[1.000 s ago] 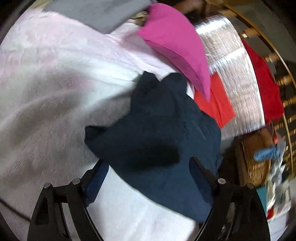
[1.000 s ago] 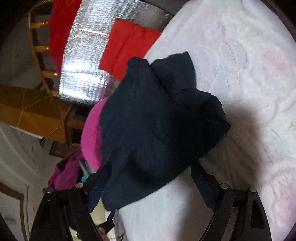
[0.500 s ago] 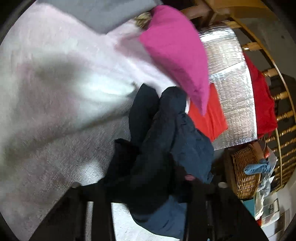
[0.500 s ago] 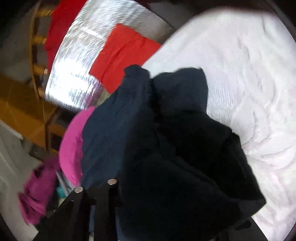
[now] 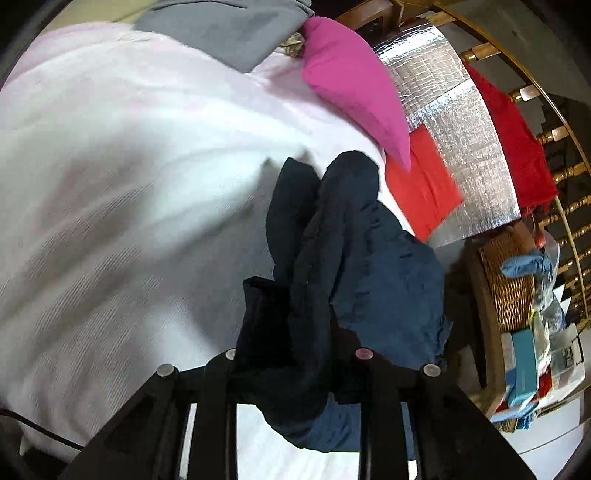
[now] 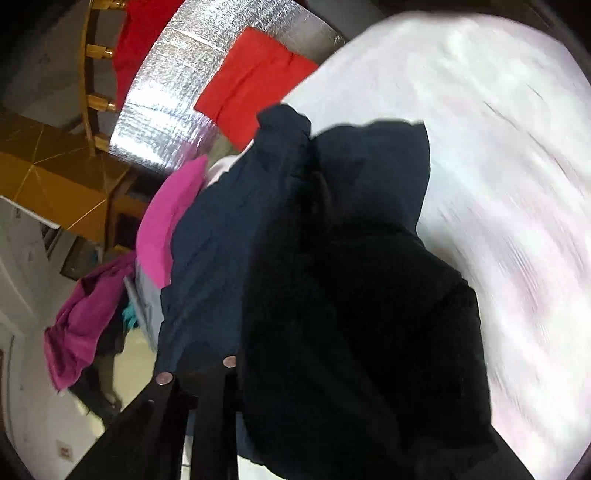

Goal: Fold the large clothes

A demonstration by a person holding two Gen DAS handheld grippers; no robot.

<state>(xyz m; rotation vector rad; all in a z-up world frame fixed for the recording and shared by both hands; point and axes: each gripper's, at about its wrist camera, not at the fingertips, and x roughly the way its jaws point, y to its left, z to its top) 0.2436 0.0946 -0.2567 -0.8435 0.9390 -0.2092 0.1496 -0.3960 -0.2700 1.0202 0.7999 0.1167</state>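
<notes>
Your left hand-held gripper (image 5: 295, 373) has just been closing and now pinches a bunched fold of the navy garment (image 5: 354, 258), which rises from the jaws toward 12 o'clock in the left wrist view and hangs over the pale pink bedspread (image 5: 129, 184). Your right hand-held gripper (image 6: 280, 398) has also just been closing; the same dark cloth (image 6: 332, 277) fills the middle of its view and swallows the right finger entirely (only the left finger (image 6: 207, 406) shows, pressed against the fabric), so the grip reads as a pinch on the garment.

In the left wrist view, a magenta pillow (image 5: 354, 81) sits at 1 o'clock, with a folded red cloth (image 5: 421, 192) on a silver foil mat (image 5: 472, 155) just beyond it. A grey cloth (image 5: 229, 26) lies at 12 o'clock. A wicker basket (image 5: 513, 288) stands at 3 o'clock, a blue glove (image 5: 524, 264) draped on its rim. In the right wrist view the bedspread is motion-blurred at 3 o'clock.
</notes>
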